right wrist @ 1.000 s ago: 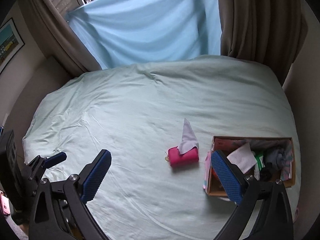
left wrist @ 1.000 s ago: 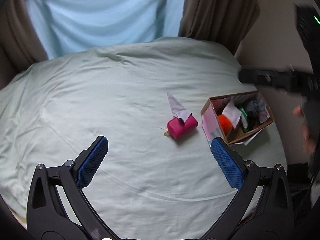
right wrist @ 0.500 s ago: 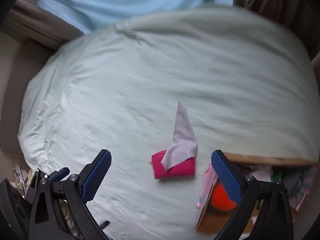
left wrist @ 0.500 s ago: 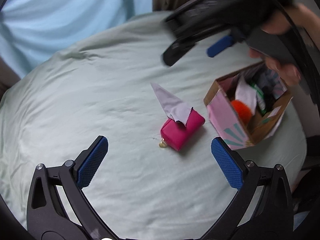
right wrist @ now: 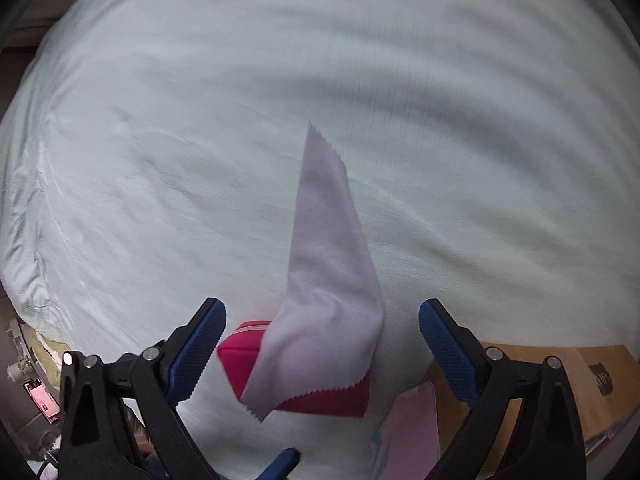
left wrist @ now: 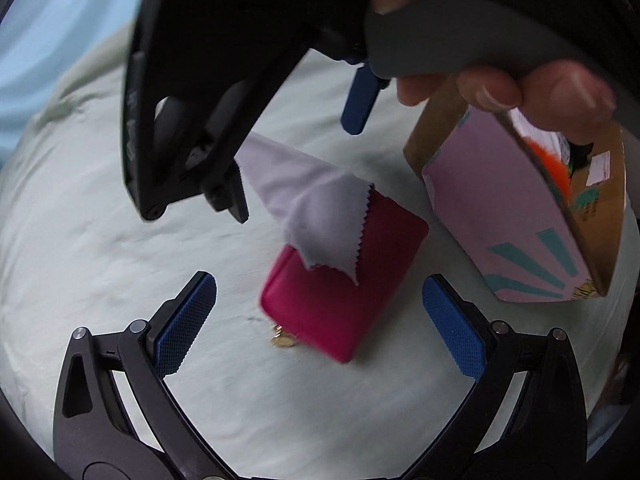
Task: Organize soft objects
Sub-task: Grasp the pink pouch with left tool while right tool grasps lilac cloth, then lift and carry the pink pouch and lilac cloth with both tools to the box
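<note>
Between the left gripper (left wrist: 319,312)'s wide jaws lies the pink pouch (left wrist: 344,276); the cardboard box (left wrist: 520,216) crowds its right; bare bedsheet (left wrist: 100,240) lies left.

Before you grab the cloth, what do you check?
1. Right gripper open: ok.
2. Left gripper open: ok.
3. Cloth between the right fingers: ok, it lies in the gap.
4. Cloth free to lift: ok, it only drapes over the pouch.
5. Box in reach for the drop: ok, beside the pouch.
6. Grippers apart from each other: cannot tell, they are close.
</note>
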Demonstrator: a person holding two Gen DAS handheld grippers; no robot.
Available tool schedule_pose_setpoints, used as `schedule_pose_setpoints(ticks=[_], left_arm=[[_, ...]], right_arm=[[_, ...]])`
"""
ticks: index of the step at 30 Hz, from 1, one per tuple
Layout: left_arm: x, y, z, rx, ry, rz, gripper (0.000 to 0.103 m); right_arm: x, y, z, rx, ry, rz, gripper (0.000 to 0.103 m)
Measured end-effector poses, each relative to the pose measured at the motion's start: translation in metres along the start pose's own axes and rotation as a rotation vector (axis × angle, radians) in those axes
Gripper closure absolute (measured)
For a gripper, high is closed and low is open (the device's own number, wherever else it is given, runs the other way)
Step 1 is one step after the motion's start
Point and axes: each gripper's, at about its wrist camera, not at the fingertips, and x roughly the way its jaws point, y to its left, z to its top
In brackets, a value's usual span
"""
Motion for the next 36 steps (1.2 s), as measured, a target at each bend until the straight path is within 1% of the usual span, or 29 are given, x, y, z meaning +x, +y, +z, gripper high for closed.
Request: schedule_pose_setpoints(ticks=[2, 5, 7, 12, 15, 17, 18, 19, 20, 21, 23, 24, 26, 27, 30, 33, 34, 36], left_arm=[[0.007, -0.001, 0.000, -0.002, 0.002, -0.016, 0.001], [0.016, -0.002, -0.001, -0.007, -0.002, -0.045, 0.001], [0.024, -0.004, -0.001, -0.001, 0.000, -0.060, 0.001], [0.037, -0.009, -0.003, 0.021, -0.008, -0.085, 0.001], [0.040, -0.013, -0.002, 0.043, -0.017, -0.094, 0.001], [0.043, -0.014, -0.001, 0.055, -0.006, -0.125, 0.001], [0.045, -0.017, 0.000, 0.062, 0.000, -0.139, 0.003], [0.047, -0.018, 0.001, 0.070, 0.002, -0.139, 0.006], [0.048, -0.019, 0.001, 0.082, 0.005, -0.131, 0.020], [0.048, -0.020, 0.001, 0.091, 0.011, -0.126, 0.030], [0.049, -0.020, 0.001, 0.104, 0.020, -0.116, 0.033], [0.049, -0.020, 0.001, 0.103, 0.020, -0.114, 0.036], [0.047, -0.014, 0.002, 0.081, 0.022, -0.122, 0.042], [0.046, -0.010, 0.002, 0.054, 0.022, -0.135, 0.045], [0.041, 0.002, 0.001, 0.000, 0.025, -0.151, 0.051], [0.036, 0.009, -0.002, -0.029, 0.031, -0.132, 0.053], [0.033, 0.012, -0.002, -0.038, 0.033, -0.126, 0.054], [0.026, 0.016, -0.006, -0.052, 0.035, -0.110, 0.055]], right_arm=[[0.009, 0.000, 0.001, 0.002, 0.028, -0.005, 0.021], [0.022, -0.001, 0.001, 0.014, 0.068, 0.011, 0.032], [0.031, -0.001, -0.001, 0.008, 0.083, 0.004, 0.035], [0.040, -0.002, -0.003, 0.004, 0.085, -0.016, 0.039], [0.042, -0.001, -0.003, -0.019, 0.088, -0.041, 0.046], [0.041, 0.002, 0.000, -0.039, 0.091, -0.056, 0.052], [0.042, 0.002, -0.001, -0.048, 0.093, -0.060, 0.054], [0.043, 0.001, -0.002, -0.056, 0.091, -0.064, 0.057], [0.043, 0.000, -0.003, -0.061, 0.089, -0.066, 0.061], [0.042, -0.002, -0.005, -0.069, 0.086, -0.072, 0.064], [0.042, -0.005, -0.007, -0.077, 0.078, -0.075, 0.073], [0.041, -0.006, -0.009, -0.084, 0.072, -0.077, 0.075], [0.040, -0.003, -0.011, -0.117, 0.058, -0.092, 0.086], [0.039, -0.001, -0.013, -0.139, 0.048, -0.102, 0.089], [0.038, 0.006, -0.019, -0.171, 0.023, -0.116, 0.092], [0.033, 0.009, -0.028, -0.157, -0.014, -0.091, 0.093], [0.030, 0.006, -0.040, -0.152, -0.026, -0.082, 0.094], [0.022, 0.005, -0.046, -0.141, -0.057, -0.070, 0.094]])
